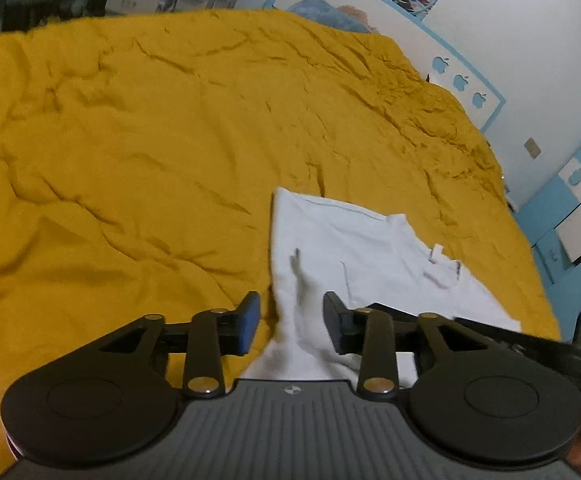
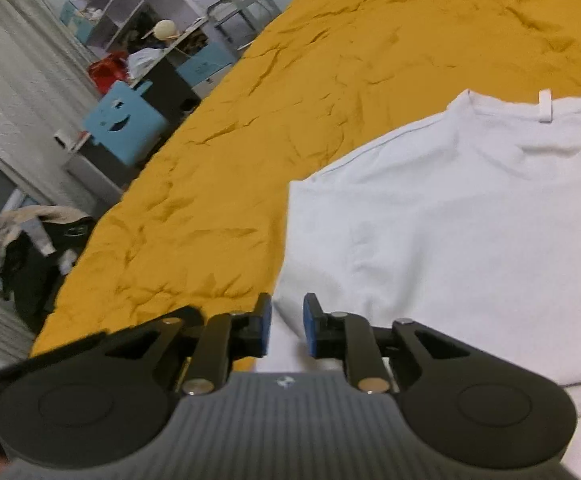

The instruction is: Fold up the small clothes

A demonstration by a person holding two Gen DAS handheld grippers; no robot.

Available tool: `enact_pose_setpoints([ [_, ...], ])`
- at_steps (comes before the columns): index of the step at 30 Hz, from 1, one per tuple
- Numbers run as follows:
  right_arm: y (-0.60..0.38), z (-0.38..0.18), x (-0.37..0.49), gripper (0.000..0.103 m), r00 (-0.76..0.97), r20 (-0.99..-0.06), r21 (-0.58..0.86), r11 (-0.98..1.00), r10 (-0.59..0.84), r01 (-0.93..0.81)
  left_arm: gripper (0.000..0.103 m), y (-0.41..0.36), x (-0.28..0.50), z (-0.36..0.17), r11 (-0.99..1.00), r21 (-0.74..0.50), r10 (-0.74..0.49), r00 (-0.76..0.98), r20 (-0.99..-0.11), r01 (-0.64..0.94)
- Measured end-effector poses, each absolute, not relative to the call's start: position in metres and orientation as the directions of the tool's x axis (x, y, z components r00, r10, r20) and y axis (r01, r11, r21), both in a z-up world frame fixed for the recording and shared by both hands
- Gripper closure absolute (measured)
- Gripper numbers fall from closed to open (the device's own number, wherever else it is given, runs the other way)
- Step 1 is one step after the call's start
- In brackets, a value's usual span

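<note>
A white T-shirt [image 1: 354, 248] lies partly folded on the yellow bedspread [image 1: 150, 140], its collar and neck tag toward the far side. My left gripper [image 1: 292, 326] hovers over the shirt's near left edge. Its jaws stand apart, a ridge of white cloth runs up between them, and the pads do not press on it. In the right wrist view the T-shirt [image 2: 470, 220] fills the right half, with the neck tag [image 2: 545, 106] at the top. My right gripper [image 2: 287, 326] is over the shirt's near left corner, jaws a little apart with white cloth below the gap.
The bedspread [image 2: 330, 80] stretches wide to the left of the shirt. Beyond the bed's left edge stand a blue box with a face [image 2: 124, 124], shelves [image 2: 138, 12] and a pile of clothes [image 2: 30, 248]. A white and blue wall [image 1: 510, 40] borders the bed's far right.
</note>
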State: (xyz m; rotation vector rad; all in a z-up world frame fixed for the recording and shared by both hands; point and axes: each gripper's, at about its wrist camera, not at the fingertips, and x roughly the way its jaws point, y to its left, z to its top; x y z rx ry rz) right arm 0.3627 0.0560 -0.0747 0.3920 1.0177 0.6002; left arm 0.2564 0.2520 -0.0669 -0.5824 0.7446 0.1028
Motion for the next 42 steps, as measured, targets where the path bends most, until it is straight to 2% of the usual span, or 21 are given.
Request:
enact_pose_setpoints([
  [1,0.051,-0.074,0.362,0.076,0.39,-0.665,0.572,0.77,0.637,-0.283,0.058,0.251,0.258,-0.068,0.838,-0.465,-0.117,0.737,-0.665,-0.286],
  [2,0.045,-0.073,0.361,0.073,0.393,-0.662,0.575,0.769,0.639,-0.281,0.058,0.249,0.259,-0.068,0.842,-0.458,-0.116,0.734,-0.669,-0.284],
  [5,0.003,-0.064,0.358,0.074,0.413,-0.656,0.566,0.774,0.632,-0.285,0.058,0.243,0.262,-0.07,0.856,-0.439,-0.117,0.723,-0.68,-0.274],
  [7,-0.028,-0.06,0.347,0.074,0.456,-0.672,0.511,0.811,0.584,-0.285,0.058,0.24,0.263,-0.07,0.865,-0.425,-0.116,0.718,-0.686,-0.266],
  [13,-0.144,-0.051,0.305,0.072,0.597,-0.746,0.233,0.955,0.296,-0.183,0.058,0.222,0.263,-0.075,0.915,-0.315,-0.065,0.678,-0.732,-0.252],
  [16,-0.195,-0.048,0.281,0.065,0.645,-0.751,0.079,0.989,0.139,-0.122,0.058,0.216,0.258,-0.082,0.935,-0.252,-0.032,0.65,-0.759,-0.248],
  [19,-0.232,-0.052,0.263,0.064,0.66,-0.752,-0.064,0.994,0.008,-0.086,0.058,0.213,0.25,-0.086,0.943,-0.239,-0.039,0.636,-0.771,-0.231],
  [22,-0.256,-0.065,0.261,0.064,0.634,-0.773,-0.089,0.995,-0.035,-0.053,0.057,0.209,0.246,-0.092,0.949,-0.235,-0.054,0.627,-0.777,-0.21],
  [25,-0.263,-0.077,0.266,0.065,0.63,-0.776,-0.089,0.995,-0.034,-0.055,0.057,0.2,0.241,-0.097,0.971,-0.141,0.007,0.613,-0.79,-0.192],
  [28,-0.259,-0.084,0.273,0.076,0.63,-0.774,-0.115,0.992,-0.057,-0.052,0.059,0.197,0.237,-0.104,0.979,-0.081,0.052,0.607,-0.793,-0.189],
  [29,-0.261,-0.085,0.274,0.082,0.639,-0.768,-0.099,0.994,-0.049,-0.043,0.065,0.197,0.238,-0.106,0.978,-0.074,0.063,0.609,-0.79,-0.197],
  [33,-0.266,-0.081,0.282,0.086,0.662,-0.749,-0.038,0.999,-0.013,-0.023,0.08,0.195,0.246,-0.105,0.981,-0.043,0.086,0.618,-0.781,-0.191],
  [34,-0.263,-0.082,0.286,0.093,0.659,-0.752,-0.032,0.999,-0.004,-0.031,0.089,0.192,0.249,-0.107,0.983,-0.019,0.1,0.615,-0.782,-0.184],
  [35,-0.261,-0.084,0.289,0.097,0.653,-0.757,-0.03,0.999,0.001,-0.036,0.092,0.192,0.251,-0.109,0.983,-0.012,0.106,0.615,-0.781,-0.184],
  [39,-0.268,-0.086,0.292,0.102,0.646,-0.763,-0.012,0.999,0.009,-0.029,0.094,0.203,0.245,-0.1,0.974,-0.078,0.079,0.645,-0.76,-0.212],
  [42,-0.282,-0.072,0.29,0.103,0.666,-0.745,0.023,1.0,0.026,-0.013,0.094,0.203,0.247,-0.098,0.983,-0.031,0.089,0.625,-0.775,-0.179],
])
